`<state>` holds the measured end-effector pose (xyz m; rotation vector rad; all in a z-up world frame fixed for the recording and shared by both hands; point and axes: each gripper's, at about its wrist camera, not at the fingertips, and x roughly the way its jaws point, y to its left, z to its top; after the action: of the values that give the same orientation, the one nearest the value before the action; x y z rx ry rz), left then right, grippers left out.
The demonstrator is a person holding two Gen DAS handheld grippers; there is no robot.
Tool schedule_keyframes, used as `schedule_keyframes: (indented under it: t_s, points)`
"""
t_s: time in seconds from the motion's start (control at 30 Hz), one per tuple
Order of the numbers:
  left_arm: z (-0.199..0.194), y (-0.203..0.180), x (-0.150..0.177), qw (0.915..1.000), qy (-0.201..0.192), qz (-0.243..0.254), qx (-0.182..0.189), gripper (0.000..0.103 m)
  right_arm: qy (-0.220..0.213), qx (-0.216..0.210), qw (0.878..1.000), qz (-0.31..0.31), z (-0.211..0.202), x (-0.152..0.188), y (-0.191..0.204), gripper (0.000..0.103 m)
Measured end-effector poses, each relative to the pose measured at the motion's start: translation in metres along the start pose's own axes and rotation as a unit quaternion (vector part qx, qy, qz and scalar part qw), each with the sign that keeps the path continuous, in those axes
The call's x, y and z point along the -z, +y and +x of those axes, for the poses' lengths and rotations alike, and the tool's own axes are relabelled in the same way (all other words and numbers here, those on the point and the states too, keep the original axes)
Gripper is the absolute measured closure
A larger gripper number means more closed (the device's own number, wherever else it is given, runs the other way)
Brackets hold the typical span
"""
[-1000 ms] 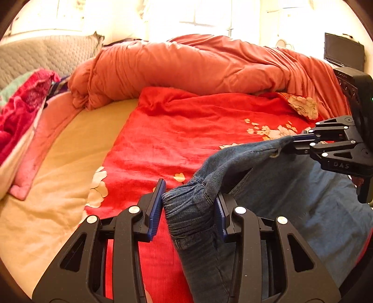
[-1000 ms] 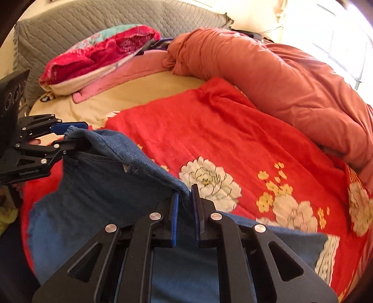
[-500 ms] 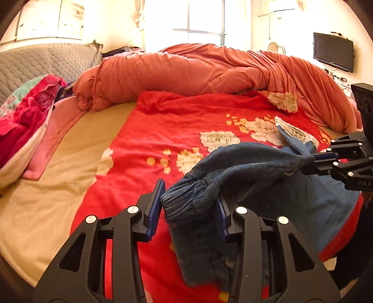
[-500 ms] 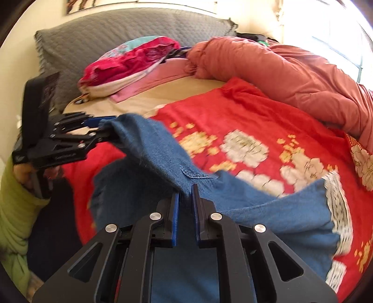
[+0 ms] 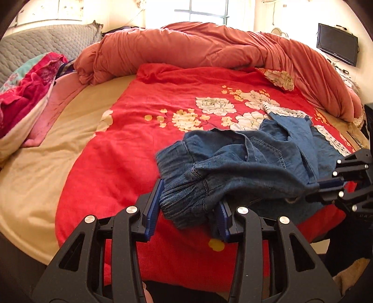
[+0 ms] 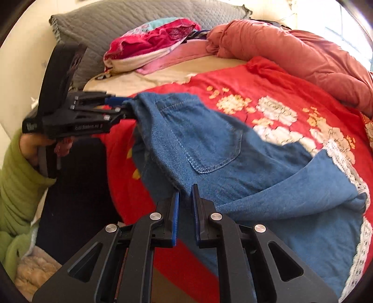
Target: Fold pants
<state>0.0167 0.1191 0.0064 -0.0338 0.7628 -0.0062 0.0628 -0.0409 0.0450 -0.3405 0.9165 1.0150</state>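
Blue denim pants (image 5: 244,167) with white lace hems hang between my two grippers over the near edge of a red flowered bedspread (image 5: 139,130). My left gripper (image 5: 190,202) is shut on the bunched elastic waistband; it also shows in the right wrist view (image 6: 123,106). My right gripper (image 6: 185,198) is shut on the other waistband edge of the pants (image 6: 209,149); it also shows in the left wrist view (image 5: 319,186). The legs trail away over the bedspread, lace hems (image 6: 345,160) at the far end.
A rumpled orange duvet (image 5: 209,51) runs along the far side of the bed. A grey quilted headboard (image 6: 139,21) and a pile of pink and red bedding (image 6: 153,44) lie at the head. A dark screen (image 5: 336,46) hangs on the wall.
Both grippers have lifted the waistband and drawn it back toward the near bed edge. The pants have come off the bedspread and more of the flowers now show.
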Motion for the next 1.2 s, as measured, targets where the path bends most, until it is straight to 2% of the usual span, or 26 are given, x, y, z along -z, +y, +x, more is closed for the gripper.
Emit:
schedule_keyframes:
  t_s: [0.13, 0.33, 0.43, 0.57, 0.7, 0.73, 0.77, 0.83, 0.9, 0.93, 1.07, 1.2]
  points:
    - [0.006, 0.001, 0.008, 0.9997, 0.023, -0.005, 0.001, 0.065, 0.012, -0.004, 1.0, 0.024, 0.014, 0.013, -0.002, 0.093]
    - [-0.014, 0.009, 0.025, 0.9988, 0.039, -0.03, 0.004, 0.059, 0.006, -0.012, 0.999, 0.036, 0.015, 0.024, -0.003, 0.091]
    - [-0.037, 0.008, 0.025, 0.999, 0.019, -0.041, -0.003, 0.059, 0.001, -0.013, 0.999, 0.041, 0.015, 0.024, -0.004, 0.09]
    - [-0.057, -0.007, 0.002, 0.9986, -0.024, -0.04, 0.025, 0.059, -0.004, -0.023, 0.998, 0.05, 0.014, 0.025, -0.005, 0.086]
    - [-0.035, -0.035, -0.021, 0.9984, -0.017, -0.019, 0.051, 0.064, -0.007, -0.023, 0.998, 0.057, 0.011, 0.029, -0.003, 0.085]
    - [-0.024, -0.043, -0.022, 0.9982, -0.009, -0.012, 0.058, 0.064, -0.008, -0.028, 0.998, 0.061, 0.009, 0.031, -0.002, 0.081]
    - [-0.014, -0.048, -0.021, 0.9985, 0.005, -0.005, 0.054, 0.064, -0.008, -0.032, 0.997, 0.064, 0.007, 0.032, -0.002, 0.078]
    - [0.011, -0.053, -0.011, 0.9986, 0.05, 0.005, 0.015, 0.064, -0.005, -0.043, 0.997, 0.071, 0.0, 0.036, -0.002, 0.078]
    - [0.024, -0.05, 0.005, 0.9972, 0.073, 0.001, 0.013, 0.064, -0.011, -0.055, 0.995, 0.08, -0.01, 0.037, -0.002, 0.077]
    - [0.023, -0.05, 0.01, 0.9973, 0.072, 0.001, 0.015, 0.064, -0.019, -0.056, 0.995, 0.084, -0.018, 0.037, -0.002, 0.074]
    - [0.02, -0.05, 0.017, 0.9975, 0.067, 0.001, 0.021, 0.064, -0.068, -0.017, 0.993, 0.093, -0.042, 0.023, -0.01, 0.054]
    - [0.02, -0.048, 0.016, 0.9975, 0.067, 0.0, 0.023, 0.064, -0.054, 0.005, 0.992, 0.114, -0.021, 0.005, -0.029, 0.054]
